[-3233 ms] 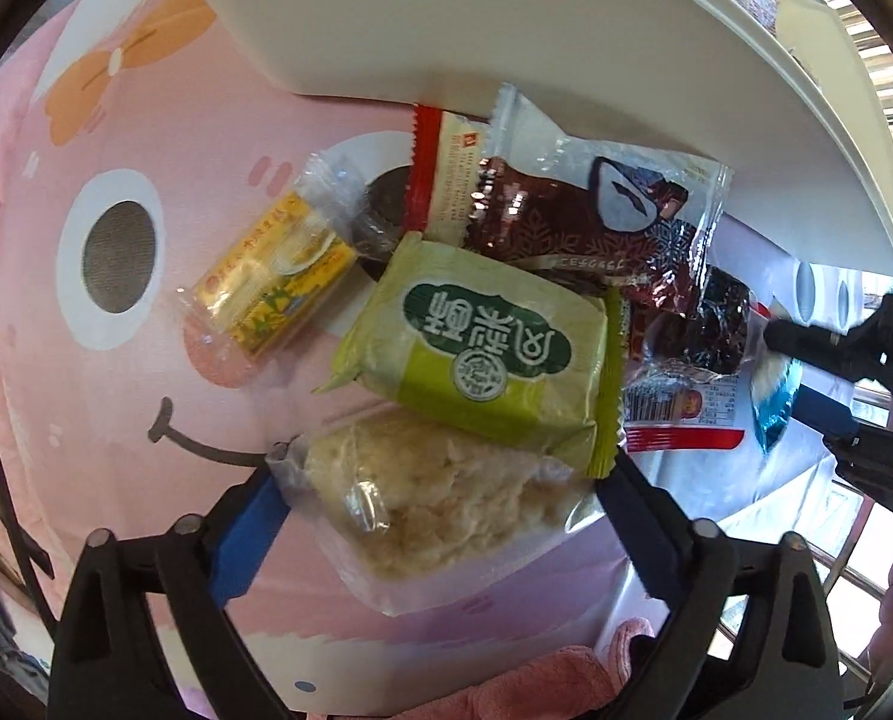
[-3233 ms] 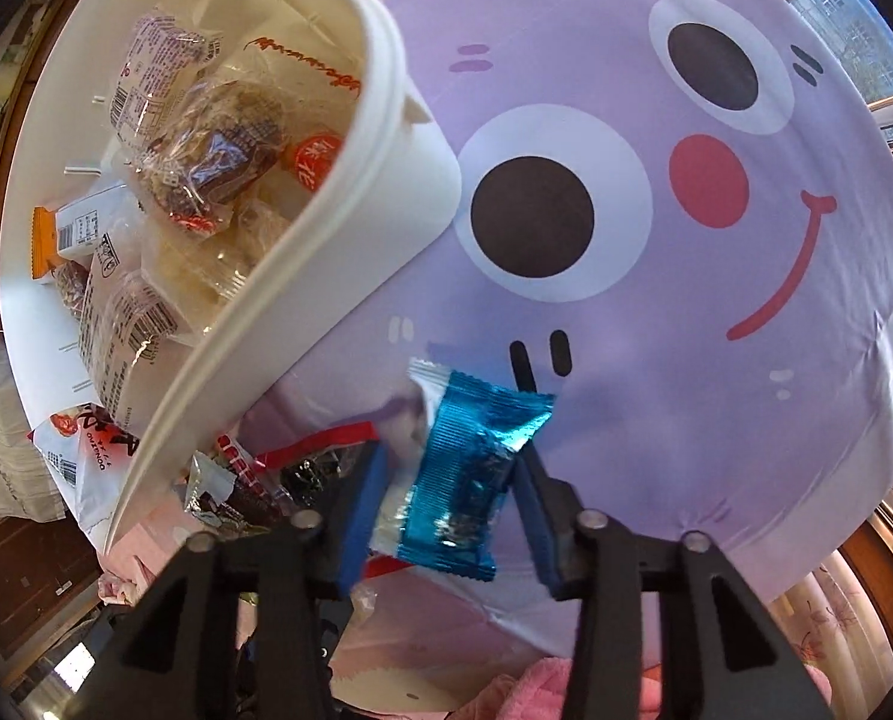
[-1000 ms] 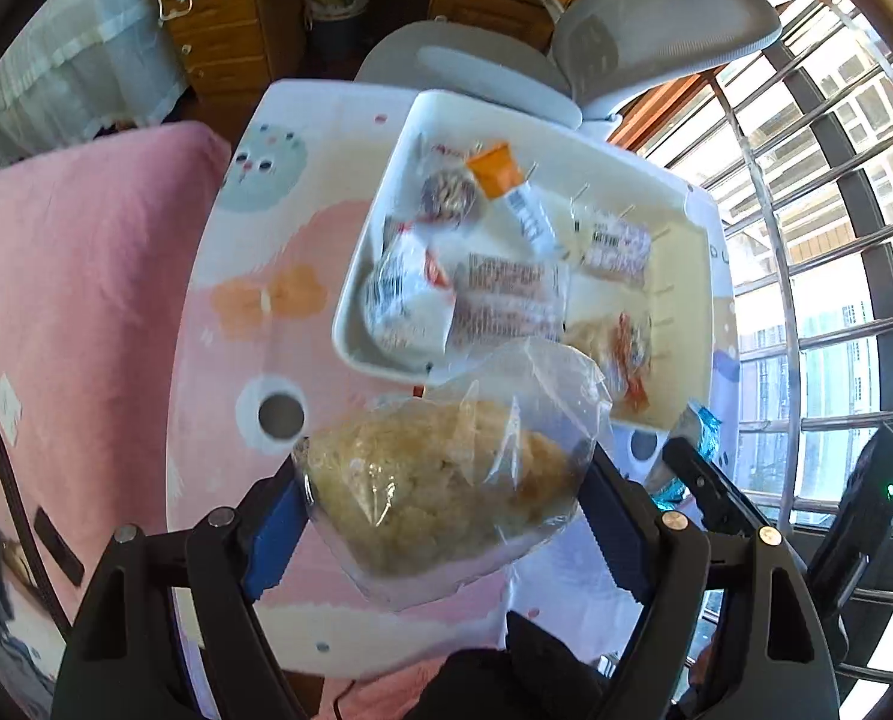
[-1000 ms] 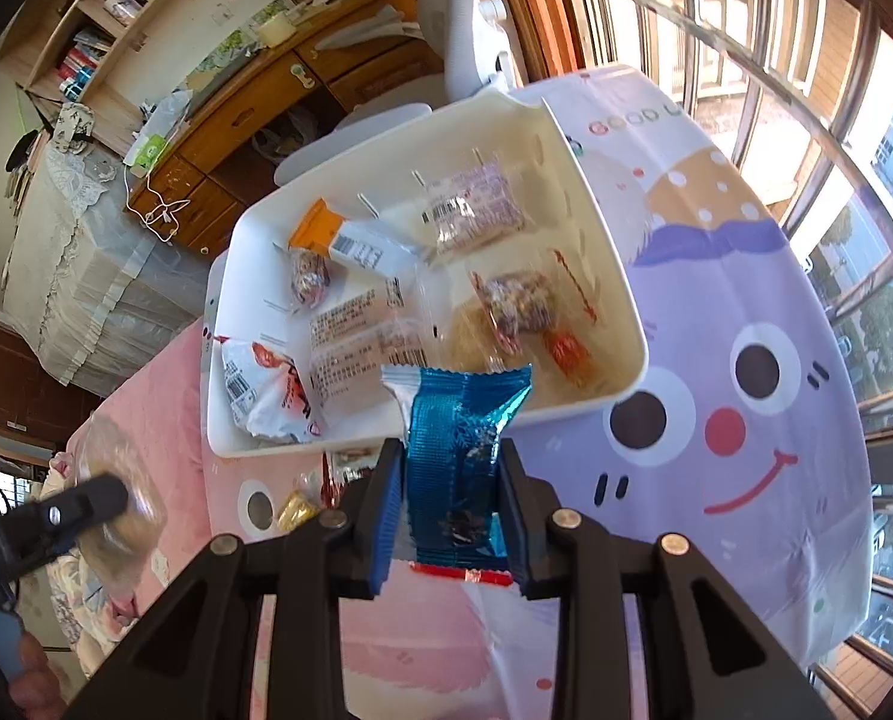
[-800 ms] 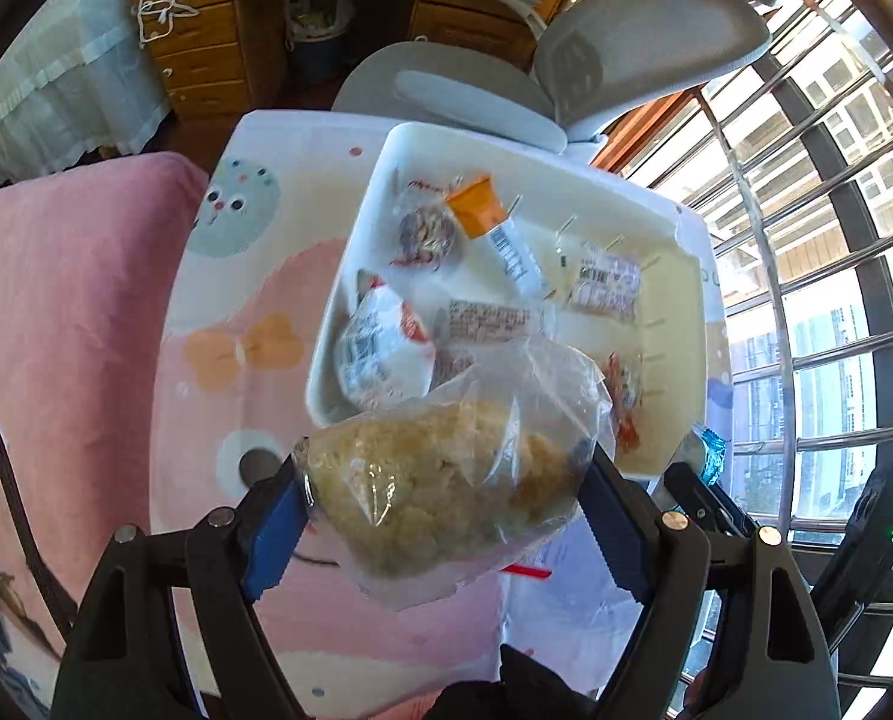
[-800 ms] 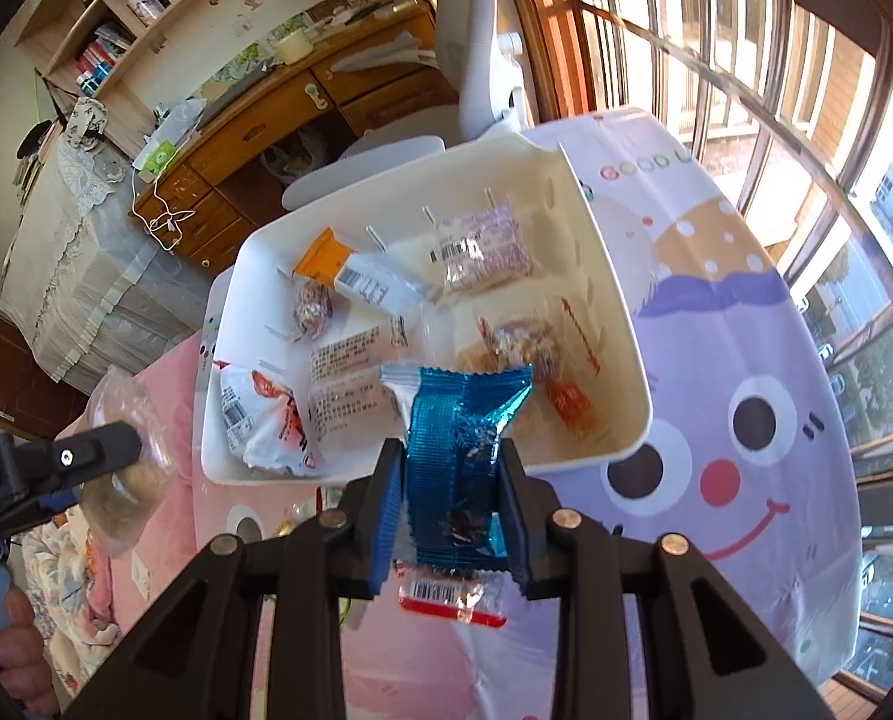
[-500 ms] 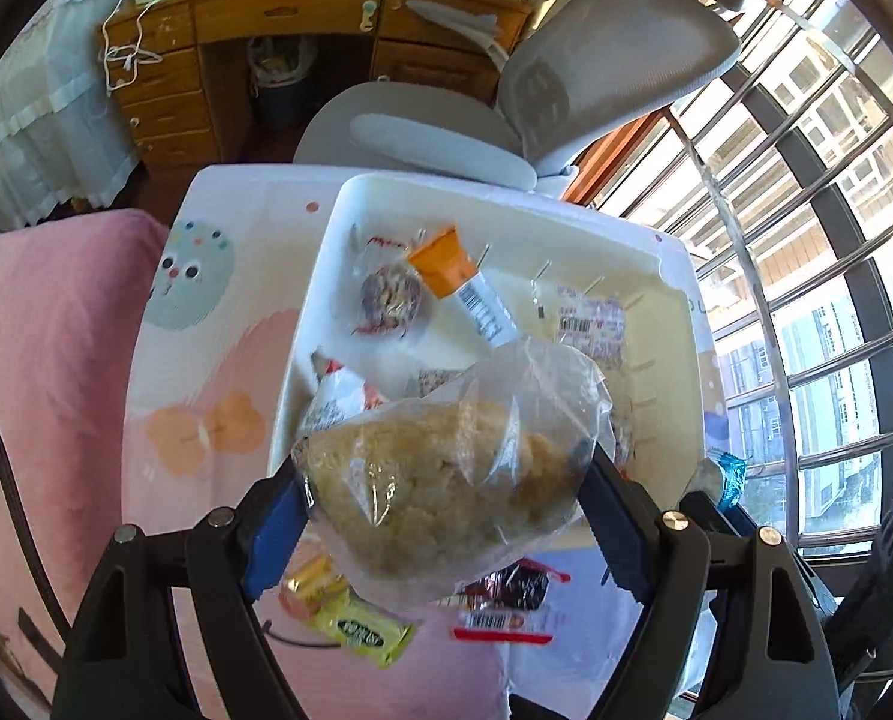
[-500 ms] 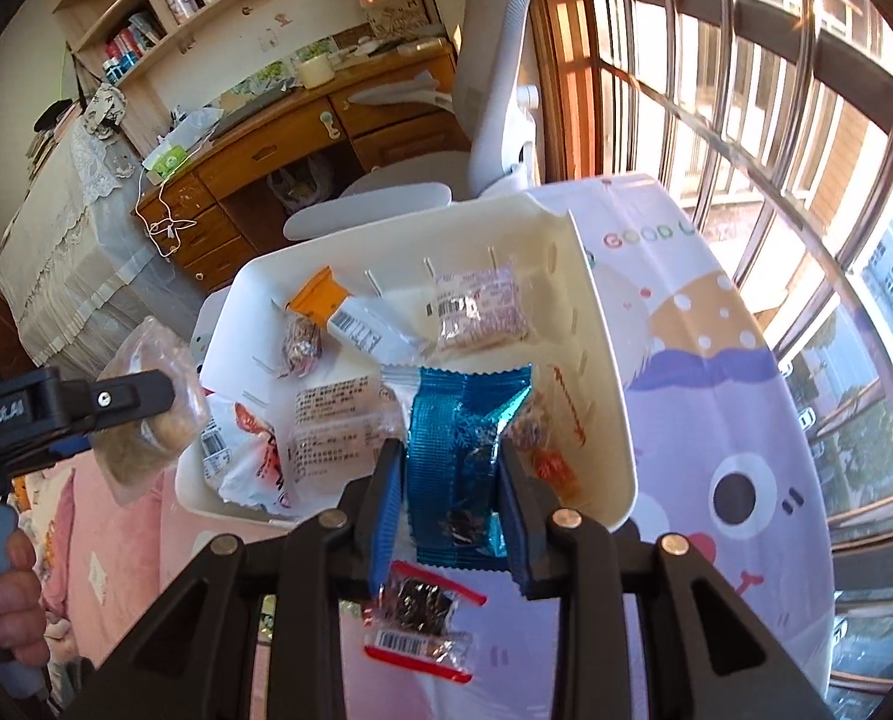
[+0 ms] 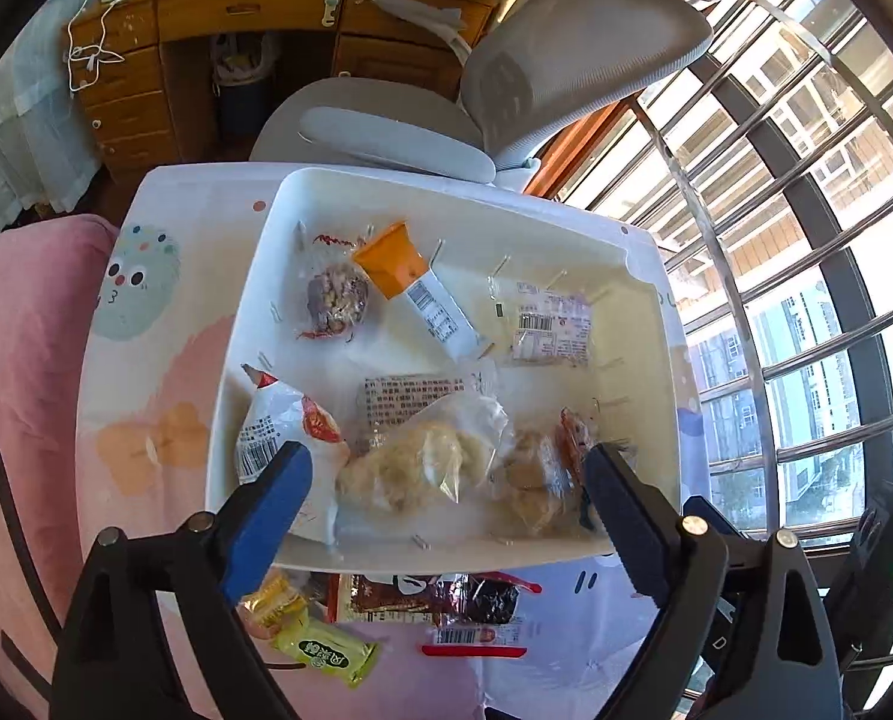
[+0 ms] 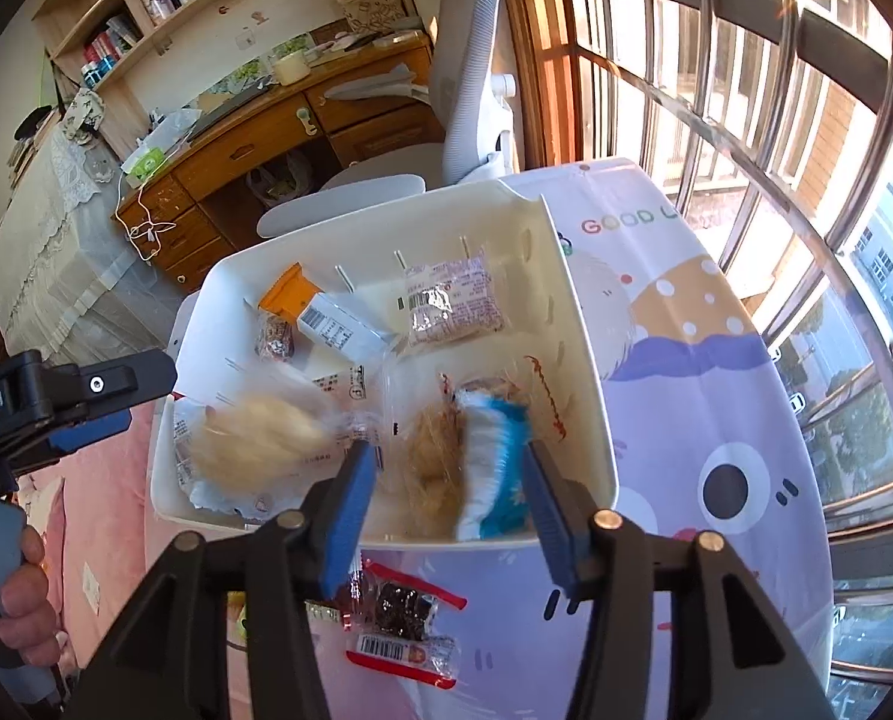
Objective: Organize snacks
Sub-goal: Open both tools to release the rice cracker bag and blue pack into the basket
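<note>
A white bin (image 9: pixel 248 312) (image 10: pixel 584 360) on the table holds several wrapped snacks. My left gripper (image 9: pixel 446 498) is open above its near edge, and the clear bag of pale crumbly snack (image 9: pixel 410 468) (image 10: pixel 254 438) lies below it in the bin. My right gripper (image 10: pixel 446 498) is open too; the blue foil packet (image 10: pixel 494 468), blurred, is below it, inside the bin's near right corner. On the cloth in front of the bin lie a dark date packet (image 9: pixel 446 600) (image 10: pixel 398 618), a green packet (image 9: pixel 320 654) and a yellow packet (image 9: pixel 266 600).
A cartoon-print cloth (image 10: pixel 716 372) covers the table. A grey office chair (image 9: pixel 506 90) stands behind the bin, a wooden desk (image 10: pixel 236 138) beyond it. Window bars (image 9: pixel 806 240) run along the right. A pink blanket (image 9: pixel 14 360) lies to the left.
Both grippers have opened. The crumbly snack bag has dropped from the left gripper into the bin, and the blue packet has dropped from the right gripper into the bin.
</note>
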Tool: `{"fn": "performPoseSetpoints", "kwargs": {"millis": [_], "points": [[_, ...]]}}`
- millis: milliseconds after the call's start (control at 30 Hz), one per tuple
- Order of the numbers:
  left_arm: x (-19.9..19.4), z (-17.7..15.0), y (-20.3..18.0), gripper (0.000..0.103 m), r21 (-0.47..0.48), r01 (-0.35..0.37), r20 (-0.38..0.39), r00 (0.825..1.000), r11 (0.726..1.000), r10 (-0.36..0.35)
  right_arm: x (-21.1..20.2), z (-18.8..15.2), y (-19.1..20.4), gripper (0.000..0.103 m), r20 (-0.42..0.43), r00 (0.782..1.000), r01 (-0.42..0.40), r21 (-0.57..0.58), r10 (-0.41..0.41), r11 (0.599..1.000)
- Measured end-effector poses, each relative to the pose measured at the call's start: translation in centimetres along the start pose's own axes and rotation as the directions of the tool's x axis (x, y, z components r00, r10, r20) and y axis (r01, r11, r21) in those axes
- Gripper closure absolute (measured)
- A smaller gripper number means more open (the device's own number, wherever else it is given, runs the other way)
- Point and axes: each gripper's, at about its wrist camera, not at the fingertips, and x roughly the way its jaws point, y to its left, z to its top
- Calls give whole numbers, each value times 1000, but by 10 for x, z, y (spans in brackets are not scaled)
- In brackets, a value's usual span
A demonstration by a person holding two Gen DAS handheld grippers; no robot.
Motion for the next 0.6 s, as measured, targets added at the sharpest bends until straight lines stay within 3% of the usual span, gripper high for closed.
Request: {"fn": "performPoseSetpoints", "kwargs": {"millis": [233,600], "points": [[-5,-15,-1,11,0,-13,-14,1000,1000,13,-5,-8,-4,43,-15,1000,-9,3,9,1000],[-27,-56,3,11,-30,-25,6,1000,999,25,-20,-28,-9,42,-31,999,-30,-16,30,999]]}}
